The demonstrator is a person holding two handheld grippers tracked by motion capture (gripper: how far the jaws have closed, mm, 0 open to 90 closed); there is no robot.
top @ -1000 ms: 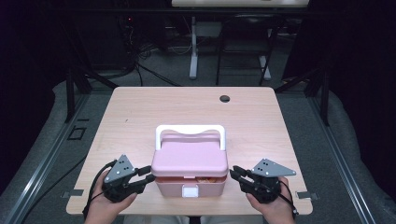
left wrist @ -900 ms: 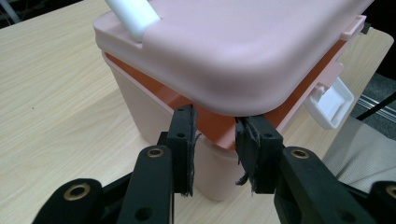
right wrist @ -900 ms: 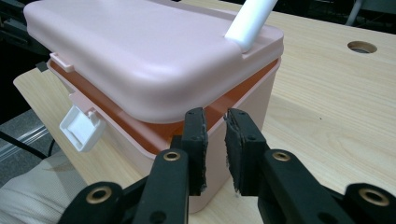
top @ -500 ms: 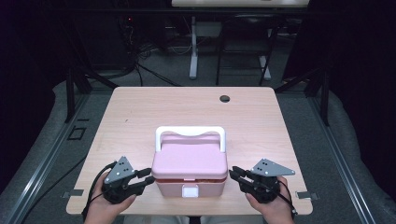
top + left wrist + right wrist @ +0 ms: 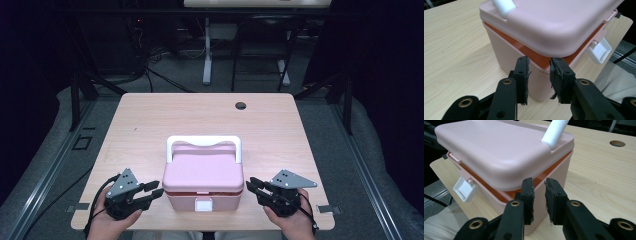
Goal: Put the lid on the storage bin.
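Flanking the pink plastic lidded box (image 5: 203, 181), the left gripper (image 5: 154, 190) and right gripper (image 5: 254, 187), both parted and empty, were best lined up under the lid's rim.

Light wood-grain table (image 5: 150, 125), rounded corners, round cable hole (image 5: 241, 106) near far edge, right of centre. Pink lidded box (image 5: 203, 175) stands directly on tabletop, near front edge, about midway across. White handle (image 5: 203, 142) upright at box's far side; white latch (image 5: 203, 204) faces front edge.
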